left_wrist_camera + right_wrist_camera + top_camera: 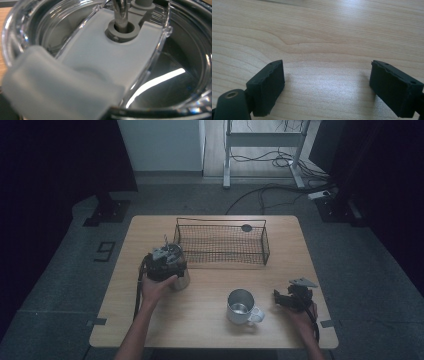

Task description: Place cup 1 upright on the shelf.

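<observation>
**Left gripper on top of the tumbler lid**

Wooden table (210,320) carries a wire basket (222,245) at its far edge. The steel tumbler (181,279) stands upright toward the left edge, directly under the left gripper (167,257), which points down along the tumbler's axis. Its clear lid (105,65) and metal straw (121,12) are very close, but I cannot tell whether the jaws grip anything. The right gripper (280,297) rests near the front right corner, jaws apart and empty, beside a steel mug (241,306).

My left gripper (167,260) sits left of centre, jaws hidden; my right gripper (327,82) rests near right, jaws apart.
</observation>
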`<action>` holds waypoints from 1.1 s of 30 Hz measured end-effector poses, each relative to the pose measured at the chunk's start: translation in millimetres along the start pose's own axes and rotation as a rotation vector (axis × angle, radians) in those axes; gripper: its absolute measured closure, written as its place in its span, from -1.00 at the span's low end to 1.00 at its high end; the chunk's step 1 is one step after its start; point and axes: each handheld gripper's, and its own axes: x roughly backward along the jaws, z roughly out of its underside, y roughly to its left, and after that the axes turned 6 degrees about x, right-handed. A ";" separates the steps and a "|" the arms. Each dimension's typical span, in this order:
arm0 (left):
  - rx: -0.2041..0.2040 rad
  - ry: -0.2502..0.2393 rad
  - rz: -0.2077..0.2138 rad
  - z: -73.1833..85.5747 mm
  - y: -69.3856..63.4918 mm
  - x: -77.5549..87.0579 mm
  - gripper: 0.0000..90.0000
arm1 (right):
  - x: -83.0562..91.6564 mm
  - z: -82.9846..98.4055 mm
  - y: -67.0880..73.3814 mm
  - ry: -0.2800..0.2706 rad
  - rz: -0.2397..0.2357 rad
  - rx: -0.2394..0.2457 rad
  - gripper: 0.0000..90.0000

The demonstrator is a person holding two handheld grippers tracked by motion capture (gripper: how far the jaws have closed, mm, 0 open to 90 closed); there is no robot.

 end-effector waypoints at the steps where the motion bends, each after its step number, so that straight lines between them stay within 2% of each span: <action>1: 0.001 0.000 0.000 -0.2 0.2 -0.1 -0.92 | 0.0 0.0 0.0 0.001 0.000 -0.002 -0.73; 15: -0.016 -0.013 -0.004 -9.0 -1.6 5.6 -0.92 | -0.3 -0.2 -0.2 0.003 0.004 -0.005 -0.74; 25: -0.040 -0.035 0.005 -22.6 -11.3 11.7 -0.91 | -0.3 -0.2 -0.2 0.003 0.004 -0.005 -0.74; 33: -0.048 -0.038 0.010 -26.4 -15.9 11.6 -0.92 | -0.4 -0.1 -0.3 0.001 0.003 -0.005 -0.74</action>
